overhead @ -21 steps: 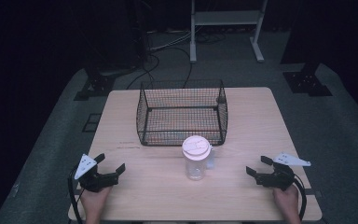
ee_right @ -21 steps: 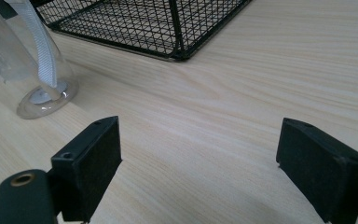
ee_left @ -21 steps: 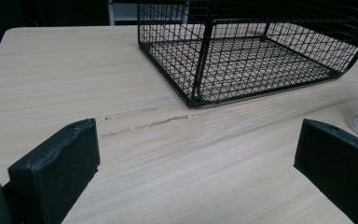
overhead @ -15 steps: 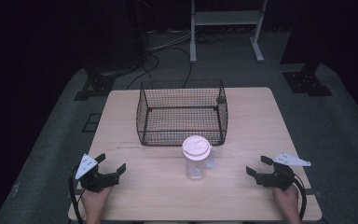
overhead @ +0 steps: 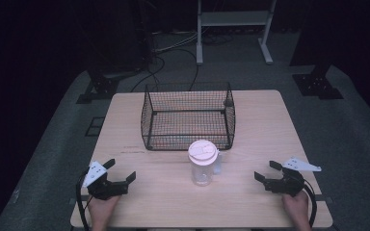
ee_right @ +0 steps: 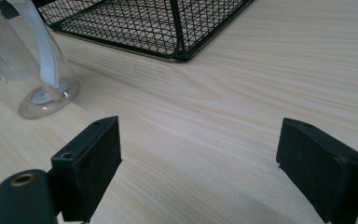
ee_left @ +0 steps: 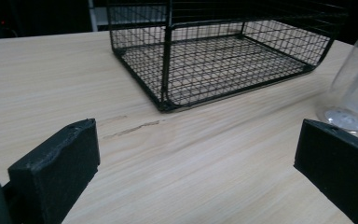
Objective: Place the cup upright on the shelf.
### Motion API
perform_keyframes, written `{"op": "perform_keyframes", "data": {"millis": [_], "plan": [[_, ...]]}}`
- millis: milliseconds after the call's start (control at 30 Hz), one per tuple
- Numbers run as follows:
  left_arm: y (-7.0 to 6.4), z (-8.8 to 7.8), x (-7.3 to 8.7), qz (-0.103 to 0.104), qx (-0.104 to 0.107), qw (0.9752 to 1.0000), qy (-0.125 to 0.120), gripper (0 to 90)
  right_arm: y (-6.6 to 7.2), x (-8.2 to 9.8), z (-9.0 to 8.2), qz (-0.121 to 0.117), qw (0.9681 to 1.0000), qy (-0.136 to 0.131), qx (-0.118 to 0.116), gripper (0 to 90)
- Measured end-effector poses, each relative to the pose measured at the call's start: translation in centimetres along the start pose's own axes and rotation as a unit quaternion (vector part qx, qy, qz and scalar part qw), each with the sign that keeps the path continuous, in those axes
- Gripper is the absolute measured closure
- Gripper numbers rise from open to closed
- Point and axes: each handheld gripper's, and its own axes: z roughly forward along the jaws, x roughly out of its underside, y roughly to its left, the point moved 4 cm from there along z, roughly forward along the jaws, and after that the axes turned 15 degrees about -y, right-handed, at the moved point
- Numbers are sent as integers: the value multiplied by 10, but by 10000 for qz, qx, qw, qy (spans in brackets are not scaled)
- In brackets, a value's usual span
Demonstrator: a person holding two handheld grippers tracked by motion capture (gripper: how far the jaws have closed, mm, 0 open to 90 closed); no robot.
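A clear plastic cup with a white lid (overhead: 203,162) stands upright at the near middle of the pale wooden bench (overhead: 270,120), just in front of the black wire-mesh basket (overhead: 188,115), close to its near wall; whether the two touch cannot be told. The basket looks bare inside. The left claw (overhead: 120,174) rests at the near left corner, its jaws spread wide with nothing between them; the right claw (overhead: 266,172) rests at the near right, likewise spread and holding nothing. Both are well apart from the cup.

The step in hand looks like the first reach for the cup, probably to set it in the basket. In the right gripper view the cup (ee_right: 25,70) stands to the left of the jaws, with a white strip or handle down its side; in the left gripper view its clear base (ee_left: 354,93) shows at the far right edge. Either claw could take it, but one should go and the other keep out of the way.

To do it well, bring the chosen claw in level and low enough to take the body below the lid, with the jaws on either side of the wall. The thin plastic will likely flex, so close gently. Lift straight up to clear the basket's rim before moving it farther away.
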Motion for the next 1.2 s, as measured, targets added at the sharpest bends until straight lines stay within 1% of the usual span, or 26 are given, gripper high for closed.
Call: {"op": "perform_keyframes", "data": {"millis": [133,200,367,633,667,700,733,800,833,900,933,1000,1033,1100,1200], "plan": [[-8,3,-2,47,119,9999,-14,0,0,0,0,-1,10000,5,-4,129],[-9,4,-2,49,135,9999,-8,0,0,0,0,1,10000,6,-1,129],[-13,6,-2,104,250,9996,27,0,0,0,0,-6,10000,4,-4,129],[-18,8,-2,132,336,9993,32,0,0,0,0,-11,10000,2,-1,129],[-20,10,-2,135,401,9991,68,0,0,0,0,-9,10000,0,-2,129],[-20,10,-2,135,401,9991,68,0,0,0,0,-9,10000,0,-2,129],[-21,11,-2,107,457,9989,83,0,0,0,0,-9,10000,-1,-4,129],[-24,15,-3,178,534,9983,177,0,0,0,0,-15,10000,1,-10,129],[-24,15,-3,178,534,9983,177,0,0,0,0,-13,10000,3,-10,129],[-25,18,-6,174,587,9980,134,0,0,0,0,-14,10000,2,-10,129],[-26,18,-8,203,606,9978,151,0,0,0,0,-13,10000,4,-10,129],[-29,19,-13,231,662,9975,95,0,0,0,0,-14,10000,6,-10,129],[-31,19,-18,240,730,9970,55,0,0,0,0,-14,10000,5,-13,129],[-33,20,-20,247,758,9968,47,0,0,0,0,-13,10000,4,-14,129],[-37,21,-26,236,899,9957,32,0,0,0,0,-16,10000,10,-14,129]]}}
